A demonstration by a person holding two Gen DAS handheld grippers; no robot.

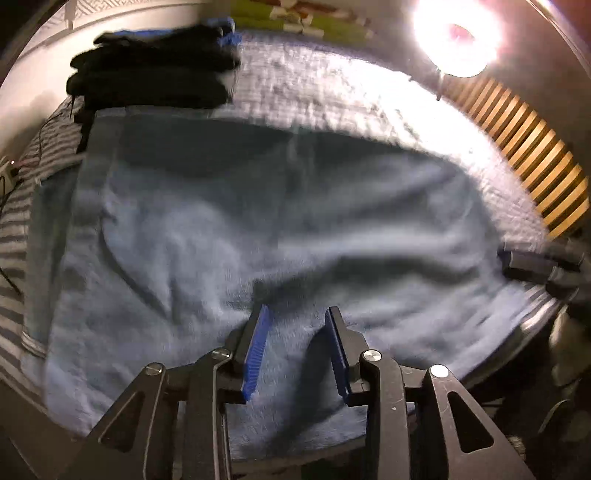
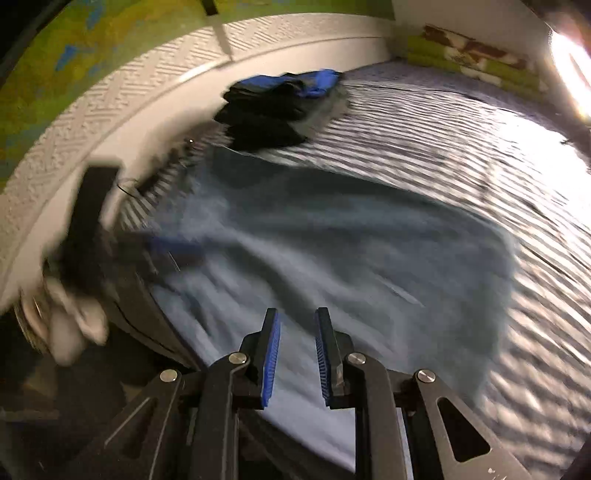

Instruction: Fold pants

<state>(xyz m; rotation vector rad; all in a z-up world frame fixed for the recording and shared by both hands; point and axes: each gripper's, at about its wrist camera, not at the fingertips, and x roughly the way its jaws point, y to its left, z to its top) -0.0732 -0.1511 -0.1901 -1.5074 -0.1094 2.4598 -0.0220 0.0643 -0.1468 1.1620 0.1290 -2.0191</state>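
Note:
Light blue-grey pants (image 1: 229, 236) lie spread and rumpled on a striped bed cover (image 1: 332, 96); both views are blurred by motion. My left gripper (image 1: 298, 314) hovers open over the near edge of the fabric, nothing between its blue pads. In the right wrist view the same pants (image 2: 351, 258) fill the middle, and my right gripper (image 2: 296, 317) is open above their near edge, holding nothing. The right gripper shows at the right edge of the left view (image 1: 532, 264). The left gripper appears blurred at the left of the right view (image 2: 166, 247).
A stack of folded dark clothes with a blue piece (image 1: 155, 70) sits at the far side of the bed (image 2: 273, 103). A bright lamp (image 1: 458, 33) glares at the upper right beside wooden slats (image 1: 524, 147). A white textured wall (image 2: 92, 122) borders the bed.

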